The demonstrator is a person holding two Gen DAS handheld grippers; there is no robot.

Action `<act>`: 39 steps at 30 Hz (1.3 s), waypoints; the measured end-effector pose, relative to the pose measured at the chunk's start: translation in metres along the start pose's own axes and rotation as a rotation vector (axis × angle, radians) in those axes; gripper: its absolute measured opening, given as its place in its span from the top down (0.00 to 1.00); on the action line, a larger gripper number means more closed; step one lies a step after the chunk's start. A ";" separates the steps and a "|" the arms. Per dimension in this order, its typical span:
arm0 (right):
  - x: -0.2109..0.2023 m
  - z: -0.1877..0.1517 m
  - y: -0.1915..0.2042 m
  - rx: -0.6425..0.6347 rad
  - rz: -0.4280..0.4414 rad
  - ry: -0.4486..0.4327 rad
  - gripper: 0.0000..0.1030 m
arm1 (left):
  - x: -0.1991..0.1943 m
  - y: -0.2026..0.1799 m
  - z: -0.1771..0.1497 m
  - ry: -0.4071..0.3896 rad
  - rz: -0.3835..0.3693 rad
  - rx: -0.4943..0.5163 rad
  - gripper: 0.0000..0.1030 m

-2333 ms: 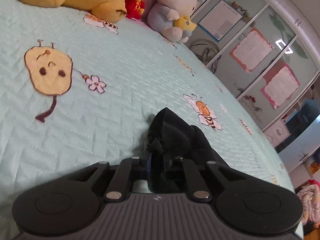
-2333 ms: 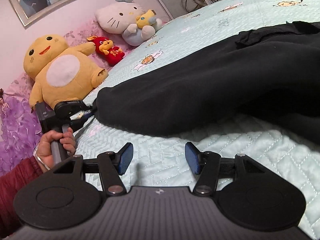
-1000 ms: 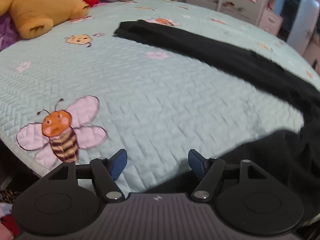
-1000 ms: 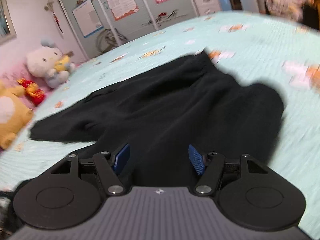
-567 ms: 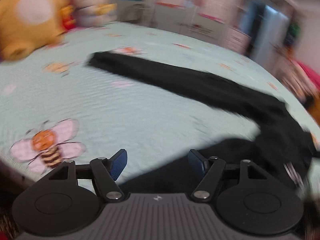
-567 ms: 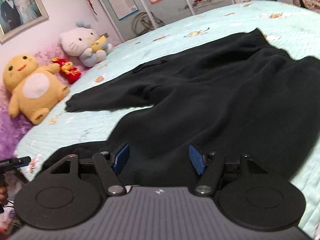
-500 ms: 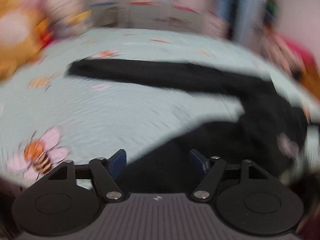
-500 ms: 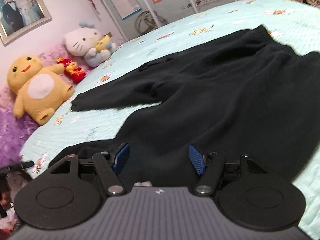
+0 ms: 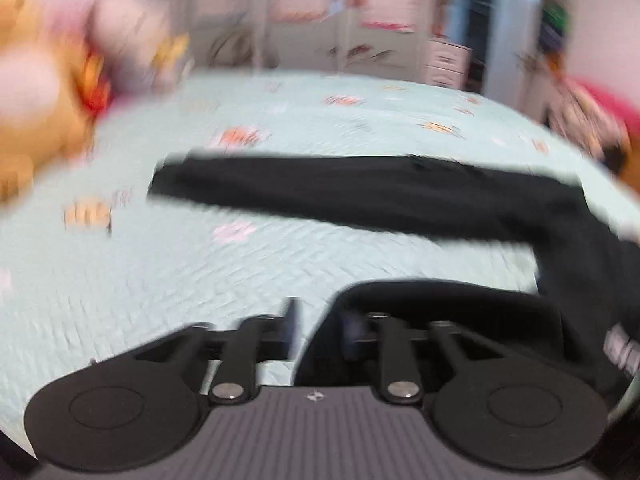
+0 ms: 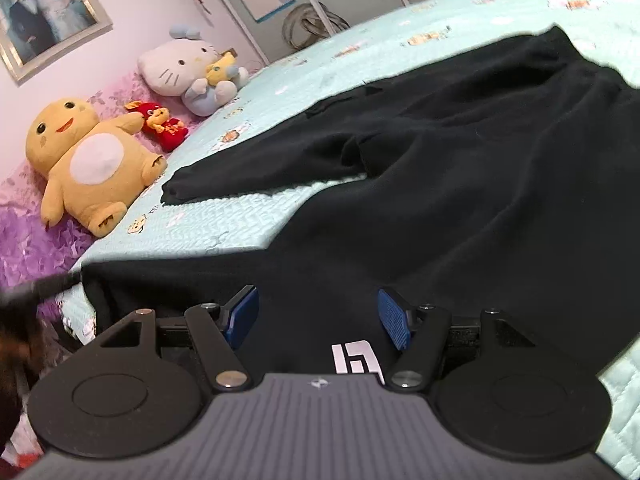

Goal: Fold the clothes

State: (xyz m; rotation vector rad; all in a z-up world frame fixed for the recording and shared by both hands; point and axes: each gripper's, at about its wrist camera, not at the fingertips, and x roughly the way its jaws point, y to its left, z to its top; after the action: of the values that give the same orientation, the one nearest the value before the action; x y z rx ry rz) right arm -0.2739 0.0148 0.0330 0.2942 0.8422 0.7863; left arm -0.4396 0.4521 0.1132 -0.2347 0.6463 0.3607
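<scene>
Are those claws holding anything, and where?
Right gripper: nothing, open above the black garment. Left gripper jaws have just been closing around its near edge; blur hides any grip.

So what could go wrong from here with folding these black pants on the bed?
1. The left gripper has just been closing its jaws at the near leg's hem, with cloth between them; the view is blurred, so it may catch one layer or slip off.
2. The right gripper is open above the black pants, so a lift on one side could drag them crooked.
3. The far leg lies splayed toward the yellow plush, so the legs may not line up.
</scene>
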 end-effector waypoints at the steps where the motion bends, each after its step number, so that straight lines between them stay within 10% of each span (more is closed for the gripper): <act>1: 0.002 0.000 0.000 0.009 0.007 0.001 0.36 | 0.002 0.011 0.002 0.001 0.009 -0.054 0.34; 8: 0.004 -0.008 0.003 -0.015 0.012 0.037 0.36 | -0.005 0.064 -0.039 0.017 -0.116 -0.449 0.13; 15: 0.016 -0.017 0.012 -0.097 -0.039 0.063 0.36 | 0.017 0.027 -0.023 0.003 0.168 -0.103 0.14; 20: 0.019 -0.020 0.014 -0.105 -0.067 0.061 0.36 | 0.036 0.105 -0.018 0.113 -0.256 -0.753 0.21; 23: 0.021 -0.019 0.024 -0.174 -0.099 0.080 0.36 | 0.017 0.142 -0.039 0.007 -0.282 -1.017 0.26; 27: 0.021 -0.023 0.032 -0.230 -0.127 0.086 0.35 | -0.038 0.075 -0.038 -0.067 0.067 -0.445 0.21; 31: 0.024 -0.024 0.035 -0.232 -0.125 0.090 0.33 | -0.041 -0.031 -0.076 -0.086 0.157 0.168 0.19; 35: 0.025 -0.024 0.036 -0.229 -0.128 0.093 0.33 | -0.001 -0.076 -0.097 -0.090 0.191 0.424 0.17; 39: 0.023 -0.025 0.036 -0.227 -0.128 0.092 0.33 | 0.029 -0.067 -0.093 -0.043 0.112 0.453 0.14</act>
State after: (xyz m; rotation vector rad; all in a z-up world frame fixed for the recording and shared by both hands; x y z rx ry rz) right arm -0.3011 0.0543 0.0229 0.0024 0.8403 0.7713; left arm -0.4419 0.3689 0.0296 0.2414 0.6829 0.3160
